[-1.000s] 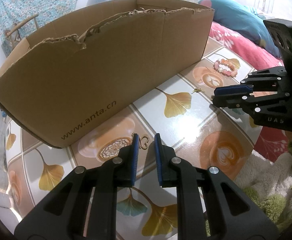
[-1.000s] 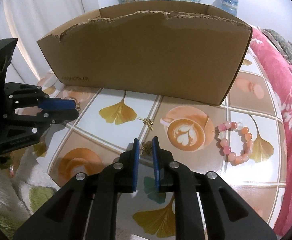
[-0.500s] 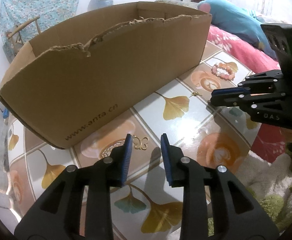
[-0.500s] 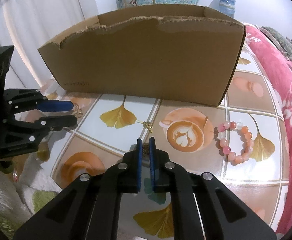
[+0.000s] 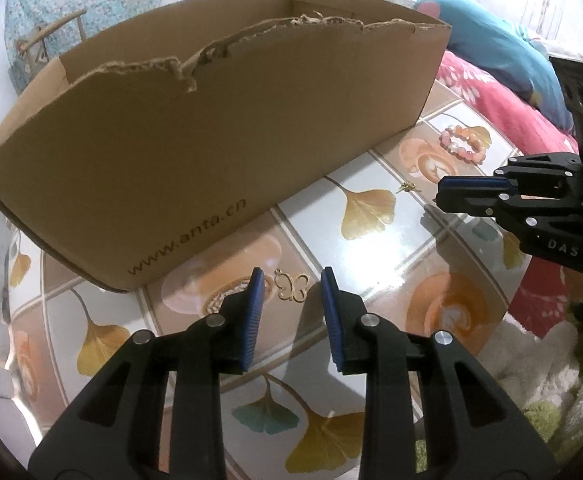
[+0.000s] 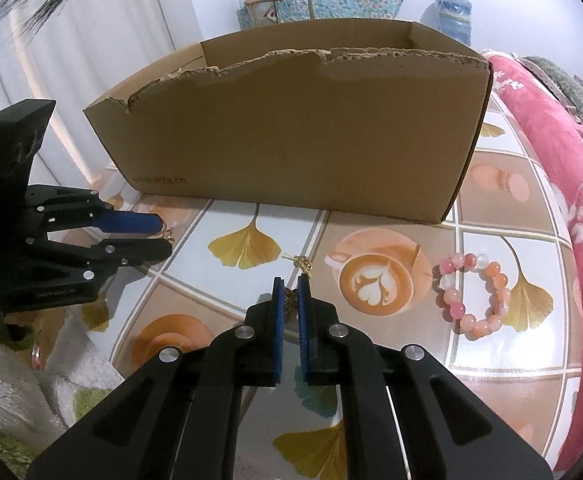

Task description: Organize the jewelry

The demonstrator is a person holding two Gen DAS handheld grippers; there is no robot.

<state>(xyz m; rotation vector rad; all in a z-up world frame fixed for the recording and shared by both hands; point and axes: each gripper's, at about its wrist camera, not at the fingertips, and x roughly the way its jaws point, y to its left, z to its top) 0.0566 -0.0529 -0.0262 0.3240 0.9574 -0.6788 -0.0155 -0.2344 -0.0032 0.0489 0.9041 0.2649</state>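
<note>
A gold butterfly pendant [image 5: 291,288] lies flat on the patterned table [image 5: 371,248], just in front of the cardboard box [image 5: 211,140]. My left gripper [image 5: 292,280] is open with a fingertip on each side of the pendant, and the pads do not touch it. In the right wrist view that gripper [image 6: 163,235] shows at the left. My right gripper [image 6: 290,280] is shut on a small gold piece [image 6: 290,300], pinched between its blue pads. From the left wrist view the right gripper [image 5: 439,194] is seen side-on.
Another small gold piece [image 6: 301,263] lies just beyond the right fingertips. A pink bead bracelet [image 6: 471,296] rests to the right. The open-topped box [image 6: 291,140] has a torn front rim. A pink blanket [image 6: 551,160] borders the table, and a fluffy rug [image 5: 531,380] lies below.
The left jaws have spread apart around the butterfly pendant. The right jaws have drawn together onto the small gold piece. Neither hand has shifted much.
</note>
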